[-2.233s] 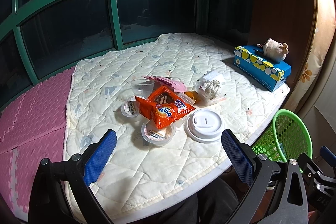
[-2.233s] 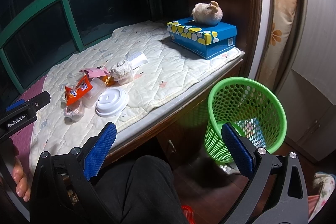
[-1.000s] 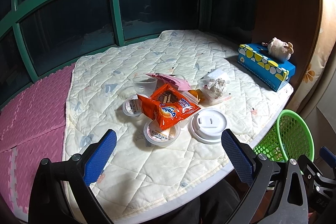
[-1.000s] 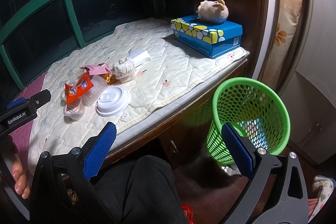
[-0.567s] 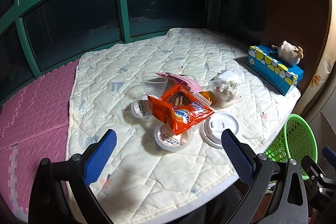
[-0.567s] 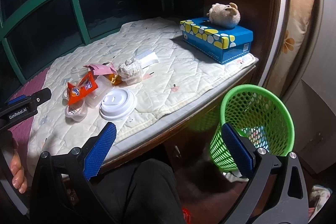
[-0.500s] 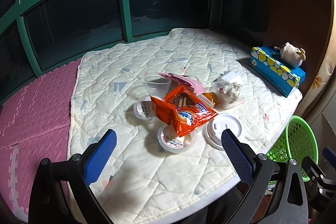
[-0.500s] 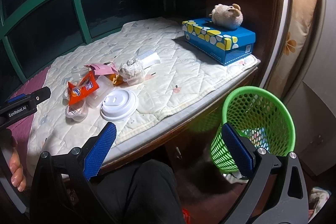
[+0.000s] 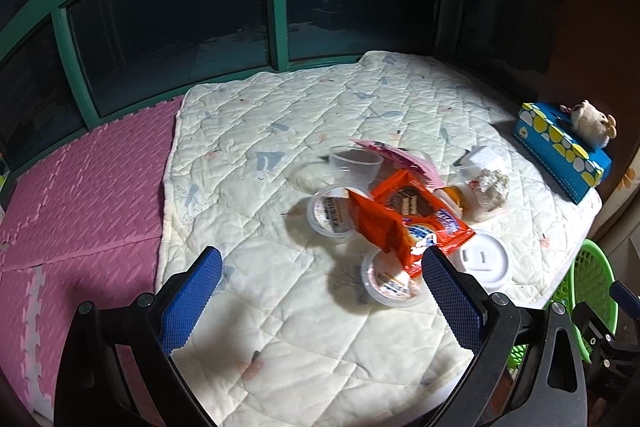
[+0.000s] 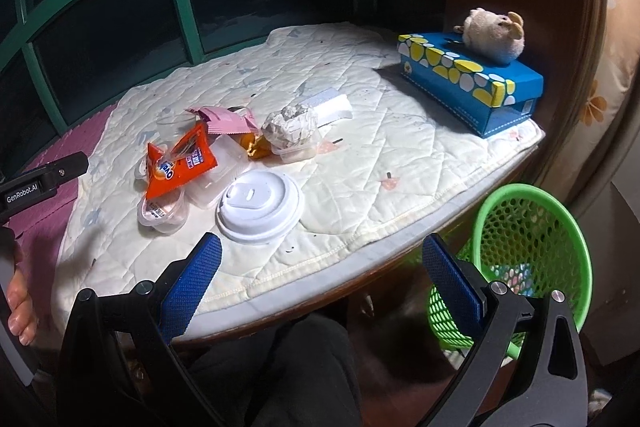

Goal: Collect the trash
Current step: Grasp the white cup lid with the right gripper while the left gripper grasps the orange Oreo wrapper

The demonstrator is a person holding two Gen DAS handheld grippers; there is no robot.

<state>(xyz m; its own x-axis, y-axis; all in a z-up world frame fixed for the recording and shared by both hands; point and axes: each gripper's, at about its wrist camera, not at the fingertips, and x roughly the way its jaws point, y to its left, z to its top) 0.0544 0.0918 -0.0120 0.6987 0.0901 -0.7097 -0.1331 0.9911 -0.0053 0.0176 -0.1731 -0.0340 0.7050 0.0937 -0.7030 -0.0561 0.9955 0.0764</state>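
Observation:
A heap of trash lies on the quilted mat [image 9: 280, 147]: an orange snack wrapper [image 9: 404, 223] [image 10: 178, 163], a white cup lid [image 9: 482, 259] [image 10: 260, 205], small plastic tubs [image 9: 332, 213] [image 10: 162, 213], a pink wrapper [image 9: 396, 157] [image 10: 224, 117] and a crumpled tissue [image 9: 490, 187] [image 10: 290, 125] in a clear box. My left gripper [image 9: 320, 291] hovers open above the mat, just short of the heap. Over the mat's front edge my right gripper [image 10: 320, 279] is open and empty. A green mesh bin [image 10: 524, 251] [image 9: 592, 291] stands on the floor to the right.
A blue tissue box [image 10: 472, 83] [image 9: 560, 151] with a plush toy [image 10: 494, 33] sits at the far right of the mat. Green-framed dark windows line the back. Pink foam tiles [image 9: 80, 195] lie left of the mat. A person's dark-clothed knee [image 10: 304, 363] is below the edge.
Both grippers have drifted left and forward toward the heap; the trash and the bin now sit further right in both views. Nothing has been taken hold of.

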